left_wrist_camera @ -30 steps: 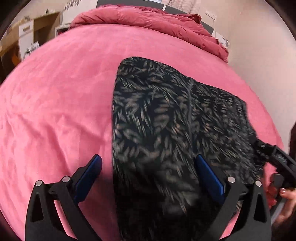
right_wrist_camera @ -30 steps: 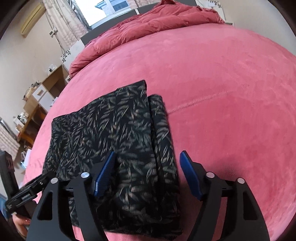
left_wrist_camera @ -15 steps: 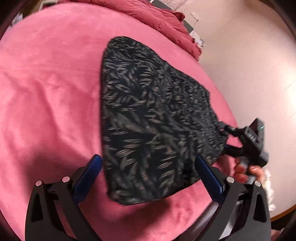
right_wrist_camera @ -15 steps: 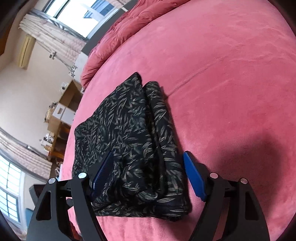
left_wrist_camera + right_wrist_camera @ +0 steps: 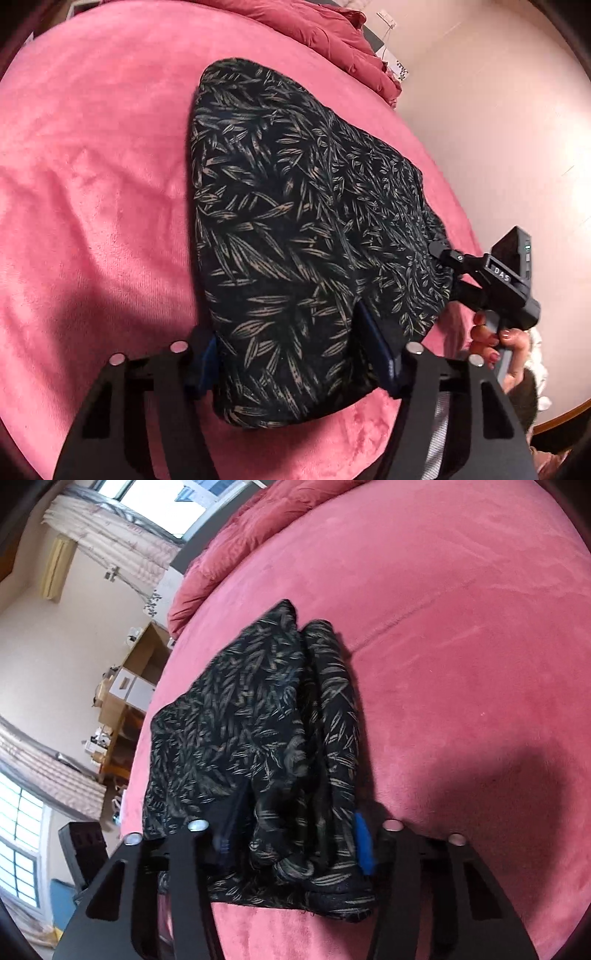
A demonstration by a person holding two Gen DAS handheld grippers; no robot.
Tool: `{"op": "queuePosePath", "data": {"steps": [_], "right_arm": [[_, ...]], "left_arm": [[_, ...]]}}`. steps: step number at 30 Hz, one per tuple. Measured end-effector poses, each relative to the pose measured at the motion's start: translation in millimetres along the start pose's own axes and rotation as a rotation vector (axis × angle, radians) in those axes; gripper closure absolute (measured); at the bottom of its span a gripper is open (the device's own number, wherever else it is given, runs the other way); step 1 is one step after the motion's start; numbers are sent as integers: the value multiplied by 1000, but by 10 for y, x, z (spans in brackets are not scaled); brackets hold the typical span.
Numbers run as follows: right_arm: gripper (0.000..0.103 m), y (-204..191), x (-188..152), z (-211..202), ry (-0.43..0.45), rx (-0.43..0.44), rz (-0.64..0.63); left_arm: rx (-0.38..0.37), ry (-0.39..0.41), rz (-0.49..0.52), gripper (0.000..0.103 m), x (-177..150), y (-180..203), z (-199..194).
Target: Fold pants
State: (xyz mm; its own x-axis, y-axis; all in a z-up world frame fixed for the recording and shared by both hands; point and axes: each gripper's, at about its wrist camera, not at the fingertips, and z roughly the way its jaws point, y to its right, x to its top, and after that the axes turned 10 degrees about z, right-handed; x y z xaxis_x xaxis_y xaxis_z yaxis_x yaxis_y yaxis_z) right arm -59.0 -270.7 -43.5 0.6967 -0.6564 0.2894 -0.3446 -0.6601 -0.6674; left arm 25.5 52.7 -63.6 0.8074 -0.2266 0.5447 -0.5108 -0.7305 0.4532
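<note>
The black pants with a tan leaf print lie folded in a thick stack on the pink bed. My left gripper straddles the near end of the stack, its blue pads pressed into the cloth on both sides. My right gripper straddles the other end of the pants, with bunched cloth between its blue pads. The right gripper also shows in the left wrist view, with its fingers buried in the cloth at the stack's right edge.
A rumpled red duvet lies at the head of the bed. A pale wall runs close along the bed's right side. Wooden shelves with boxes and curtained windows stand beyond the bed.
Both grippers have moved down and forward onto the ends of the folded pants, and their jaws have narrowed from wide open to pressing on the cloth.
</note>
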Motion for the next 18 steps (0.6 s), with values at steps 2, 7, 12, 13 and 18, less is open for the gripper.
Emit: {"op": "queuePosePath", "data": {"steps": [2, 7, 12, 13, 18], "right_arm": [[65, -66, -14, -35, 22, 2, -37], [71, -354, -119, -196, 128, 14, -199], [72, -656, -163, -251, 200, 27, -333], [73, -693, -143, -253, 209, 31, -346], [73, -970, 43, -218, 260, 49, -438]], "left_arm": [[41, 22, 32, 51, -19, 89, -75], [96, 74, 122, 61, -60, 285, -302], [171, 148, 219, 64, 28, 441, -560], [183, 165, 234, 64, 69, 456, -612], [260, 258, 325, 65, 344, 551, -832]]}}
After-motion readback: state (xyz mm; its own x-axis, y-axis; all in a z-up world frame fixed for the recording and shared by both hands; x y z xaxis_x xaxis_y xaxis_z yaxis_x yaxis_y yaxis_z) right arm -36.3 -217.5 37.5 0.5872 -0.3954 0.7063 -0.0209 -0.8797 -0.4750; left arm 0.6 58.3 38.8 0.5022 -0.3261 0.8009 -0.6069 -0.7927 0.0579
